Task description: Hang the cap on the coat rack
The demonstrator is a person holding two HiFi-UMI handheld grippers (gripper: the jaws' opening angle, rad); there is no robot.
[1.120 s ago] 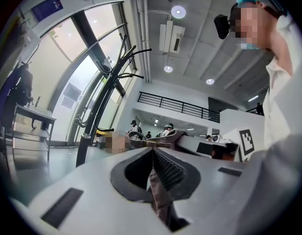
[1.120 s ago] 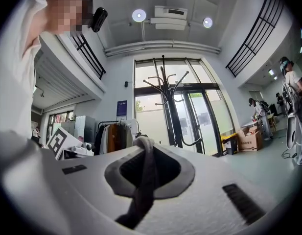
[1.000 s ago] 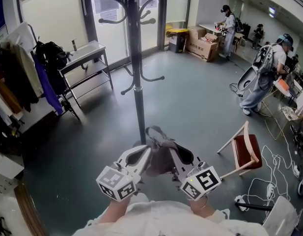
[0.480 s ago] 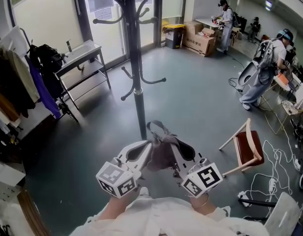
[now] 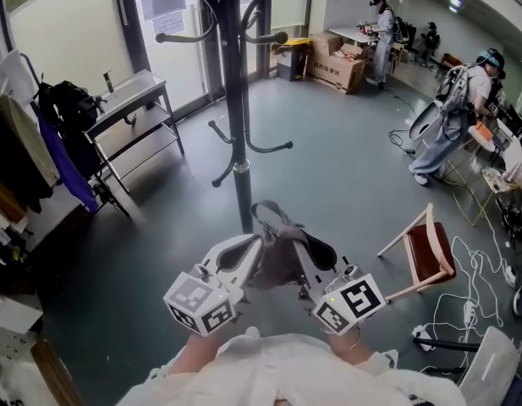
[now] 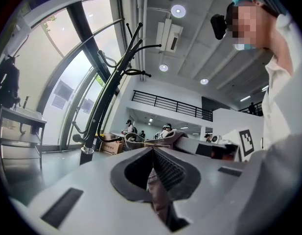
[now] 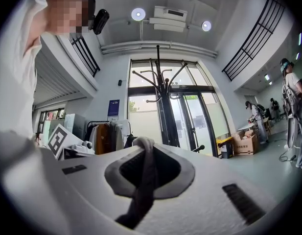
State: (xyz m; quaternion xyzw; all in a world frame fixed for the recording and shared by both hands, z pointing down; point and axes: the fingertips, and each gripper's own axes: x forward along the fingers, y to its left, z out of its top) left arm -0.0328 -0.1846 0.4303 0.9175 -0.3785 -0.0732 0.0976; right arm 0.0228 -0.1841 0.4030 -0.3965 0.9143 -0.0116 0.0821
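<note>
**Cap pinched by both grippers, in front of the coat rack**

The cap (image 5: 276,262) is grey-brown, soft and crumpled. The head view shows it whole, slung between the left gripper (image 5: 255,249) and the right gripper (image 5: 296,254), with the coat rack (image 5: 235,100) beyond. Each gripper view shows only a fabric fold clamped between closed jaws.

A tipped wooden chair (image 5: 425,256) lies right, a metal table (image 5: 129,108) stands left, cardboard boxes (image 5: 332,64) far back.
</note>
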